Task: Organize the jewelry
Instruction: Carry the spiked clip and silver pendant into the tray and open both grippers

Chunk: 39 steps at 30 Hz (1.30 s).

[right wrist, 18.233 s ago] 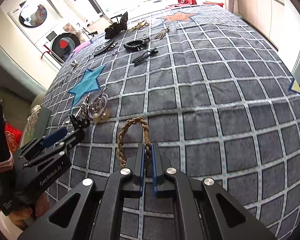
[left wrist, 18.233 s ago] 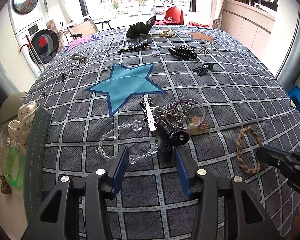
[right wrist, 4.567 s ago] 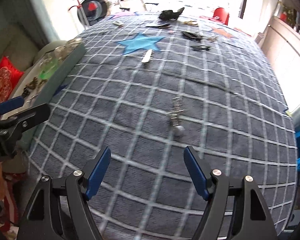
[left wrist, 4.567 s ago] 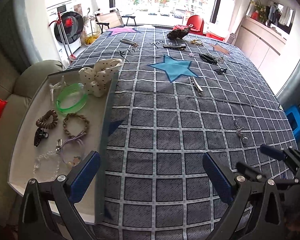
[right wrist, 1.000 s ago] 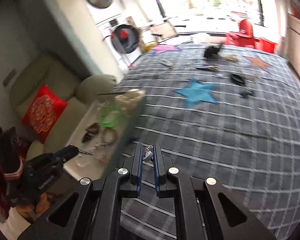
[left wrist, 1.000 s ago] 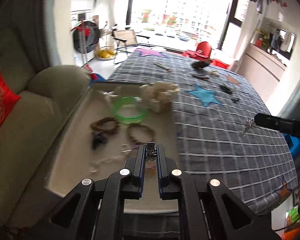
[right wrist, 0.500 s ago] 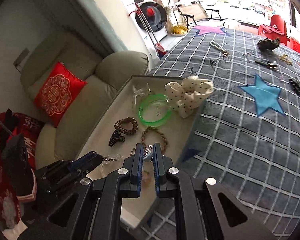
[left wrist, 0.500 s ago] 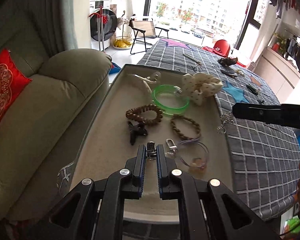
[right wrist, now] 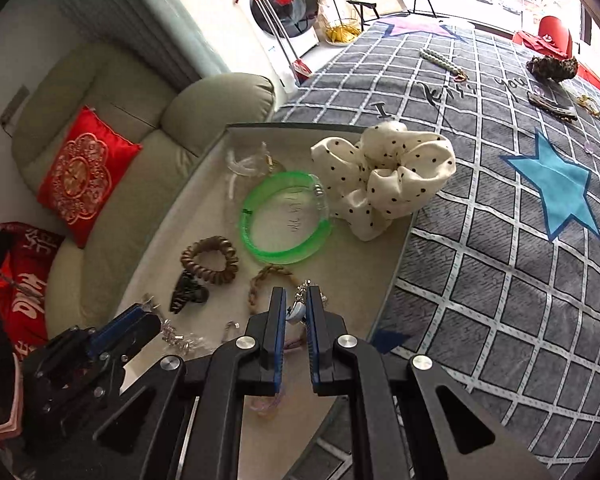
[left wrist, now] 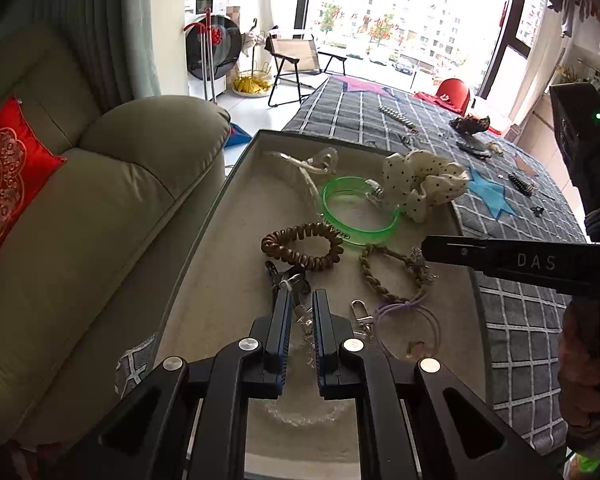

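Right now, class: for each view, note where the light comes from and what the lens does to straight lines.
Left wrist view: daylight floods from the big window, overexposed; sofa side darker; the tray rim bows. Right wrist view: the blanket grid curves strongly, corners vignette black, top right glares white.

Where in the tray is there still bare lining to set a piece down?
Bare: the strip of tray along the wall beside the sofa, left of the coil hair tie; a patch right of the green bangle, by the rim. Crowded: the middle and near end, around braided bracelet and purple cord.
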{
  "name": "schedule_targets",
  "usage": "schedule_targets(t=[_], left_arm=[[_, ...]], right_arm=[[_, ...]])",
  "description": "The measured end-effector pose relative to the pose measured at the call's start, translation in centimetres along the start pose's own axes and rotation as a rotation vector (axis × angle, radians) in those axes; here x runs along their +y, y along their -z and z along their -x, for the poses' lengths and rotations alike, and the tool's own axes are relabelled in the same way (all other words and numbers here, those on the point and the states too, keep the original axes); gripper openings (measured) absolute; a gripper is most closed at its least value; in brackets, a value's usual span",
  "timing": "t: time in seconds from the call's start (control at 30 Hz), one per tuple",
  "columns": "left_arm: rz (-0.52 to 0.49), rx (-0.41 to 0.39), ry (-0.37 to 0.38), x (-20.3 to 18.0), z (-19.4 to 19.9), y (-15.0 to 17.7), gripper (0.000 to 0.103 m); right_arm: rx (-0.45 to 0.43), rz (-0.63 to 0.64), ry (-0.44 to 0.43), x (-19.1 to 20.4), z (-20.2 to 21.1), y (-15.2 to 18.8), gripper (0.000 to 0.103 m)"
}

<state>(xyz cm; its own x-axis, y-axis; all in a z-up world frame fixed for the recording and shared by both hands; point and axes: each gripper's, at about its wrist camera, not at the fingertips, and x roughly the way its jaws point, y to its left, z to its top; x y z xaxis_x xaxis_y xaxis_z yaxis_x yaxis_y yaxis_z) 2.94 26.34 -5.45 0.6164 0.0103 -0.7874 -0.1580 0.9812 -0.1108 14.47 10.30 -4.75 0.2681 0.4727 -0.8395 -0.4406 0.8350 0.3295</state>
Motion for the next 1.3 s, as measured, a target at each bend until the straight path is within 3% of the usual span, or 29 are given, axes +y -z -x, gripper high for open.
schedule_targets(t=[0.37,0.43,0.5,0.53,1.3], left_arm=[[0.003,0.040,-0.022,0.1,-1.1,0.0,0.013],[0.003,0.040,-0.025,-0.1,-1.2,-0.2,0.013],[0.002,0.038,-0.029,-0.2,-1.1,-0.2,0.013],[0.001,0.038,-0.032,-0.3,-1.0,-0.2,0.013],[-0.002,0.045,-0.056,-0.9,0.4,0.6,0.013]], right_arm=[[0.010,-0.004,-0.001,-0.5,-0.7,-0.1,0.013],[0.004,-0.005,0.000,-0.5,-0.4,0.0,0.027],[-0.014,0.001,-0.009,-0.2,0.2,0.1,0.050],[-0.022,0.007,-0.004,-0.1,0.5,0.1,0.052],[-0.061,0.004,0.007,-0.1,3.6,1.9,0.056]])
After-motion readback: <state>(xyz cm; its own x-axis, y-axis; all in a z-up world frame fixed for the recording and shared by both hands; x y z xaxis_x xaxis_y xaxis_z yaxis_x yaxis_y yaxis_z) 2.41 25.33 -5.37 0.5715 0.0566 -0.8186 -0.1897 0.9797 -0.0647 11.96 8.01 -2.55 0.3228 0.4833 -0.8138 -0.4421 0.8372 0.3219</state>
